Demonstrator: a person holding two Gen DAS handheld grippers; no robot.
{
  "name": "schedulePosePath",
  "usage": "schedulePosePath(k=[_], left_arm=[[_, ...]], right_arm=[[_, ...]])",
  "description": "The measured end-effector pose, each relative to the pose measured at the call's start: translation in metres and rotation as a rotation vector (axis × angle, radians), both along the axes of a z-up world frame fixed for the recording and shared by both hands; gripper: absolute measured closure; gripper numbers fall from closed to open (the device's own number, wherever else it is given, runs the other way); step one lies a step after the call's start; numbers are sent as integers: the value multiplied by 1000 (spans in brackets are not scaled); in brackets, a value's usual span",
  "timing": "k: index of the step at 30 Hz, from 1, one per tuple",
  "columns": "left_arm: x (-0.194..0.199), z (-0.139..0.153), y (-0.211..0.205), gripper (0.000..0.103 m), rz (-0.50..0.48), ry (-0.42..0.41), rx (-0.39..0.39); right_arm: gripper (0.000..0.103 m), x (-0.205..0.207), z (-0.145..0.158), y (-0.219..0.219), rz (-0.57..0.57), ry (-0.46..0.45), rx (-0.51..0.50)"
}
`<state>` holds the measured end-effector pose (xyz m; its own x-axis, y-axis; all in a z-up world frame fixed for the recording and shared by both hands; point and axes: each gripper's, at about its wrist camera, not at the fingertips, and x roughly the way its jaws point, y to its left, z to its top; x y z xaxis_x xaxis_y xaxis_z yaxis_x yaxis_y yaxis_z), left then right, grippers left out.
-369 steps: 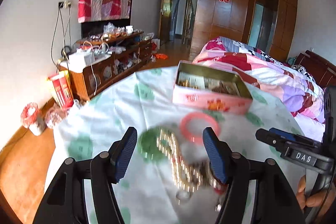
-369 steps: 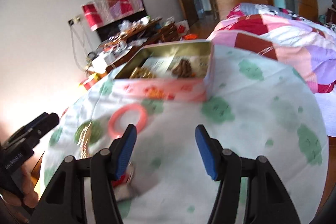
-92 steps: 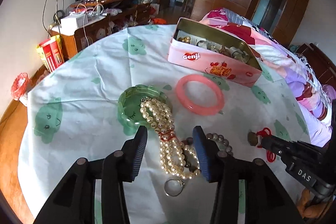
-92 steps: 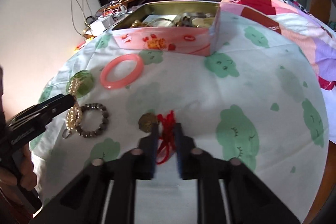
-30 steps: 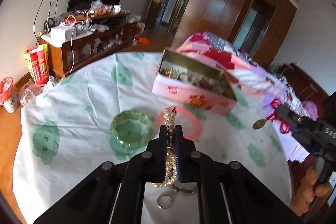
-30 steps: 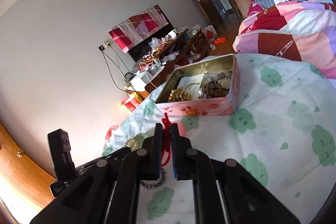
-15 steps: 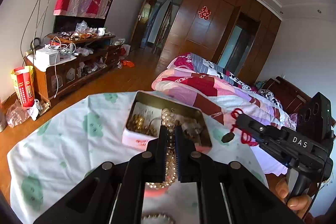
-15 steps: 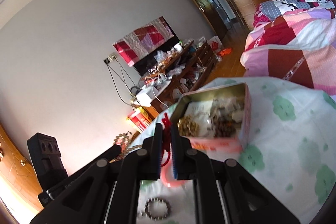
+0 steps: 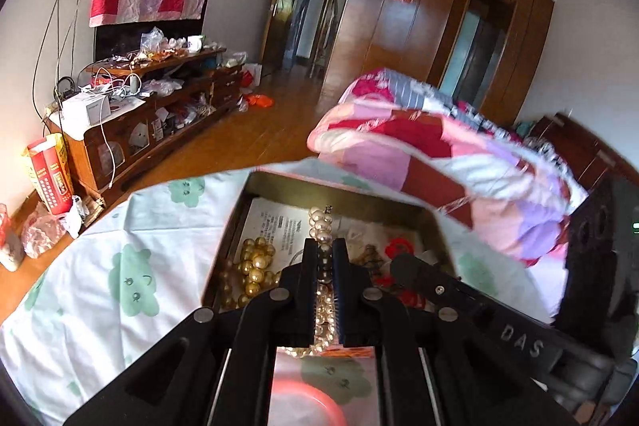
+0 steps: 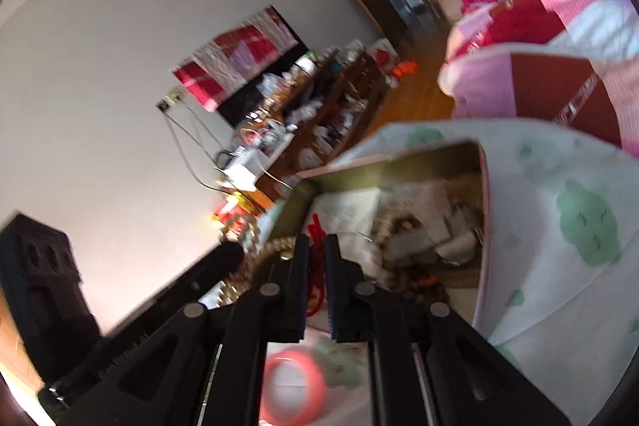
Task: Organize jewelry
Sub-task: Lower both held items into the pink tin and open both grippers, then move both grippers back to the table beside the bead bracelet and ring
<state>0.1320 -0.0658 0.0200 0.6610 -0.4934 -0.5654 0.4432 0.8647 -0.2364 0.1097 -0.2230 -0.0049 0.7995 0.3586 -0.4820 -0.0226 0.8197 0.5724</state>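
My left gripper (image 9: 324, 246) is shut on a pearl necklace (image 9: 321, 226) and holds it over the open pink tin (image 9: 235, 218), which has gold beads (image 9: 253, 264) and other jewelry inside. My right gripper (image 10: 316, 246) is shut on a red cord pendant (image 10: 315, 226) over the same tin (image 10: 481, 226); it also shows at the right of the left wrist view (image 9: 403, 262). The pink bangle (image 9: 315, 406) lies on the cloth below the grippers and shows in the right wrist view too (image 10: 293, 386).
The table has a white cloth with green prints (image 9: 131, 286). A bed with a pink quilt (image 9: 459, 154) is behind it. A cluttered wooden TV cabinet (image 9: 151, 114) stands along the left wall.
Both grippers have moved forward and down over the open tin with their jewelry. The right wrist view is now tilted and blurred.
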Motion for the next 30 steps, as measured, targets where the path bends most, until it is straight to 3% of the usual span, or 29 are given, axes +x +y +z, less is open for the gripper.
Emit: schedulePosePath(k=[7, 9, 10, 11, 12, 15, 24, 30], left_arm=[[4, -17, -15, 97, 20, -1, 134], [5, -18, -15, 96, 36, 5, 159], [4, -17, -15, 94, 40, 13, 174], [4, -17, -16, 85, 43, 18, 186], [2, -16, -17, 72, 50, 22, 200], [-5, -8, -12, 44, 81, 4, 189], [-31, 1, 5, 41, 119, -16, 191], [-51, 3, 15, 41, 139, -14, 186]], right_arm=[[89, -2, -2, 0, -40, -7, -101], [76, -3, -2, -3, -61, -2, -99], [54, -3, -3, -6, -61, -1, -71], [31, -5, -2, -8, -63, -8, -45], [26, -8, -1, -12, -74, -24, -25], [25, -20, 8, -18, -116, -82, -26], [25, -42, 14, -20, -218, -68, -87], [25, -68, 15, -4, -255, -47, -183]])
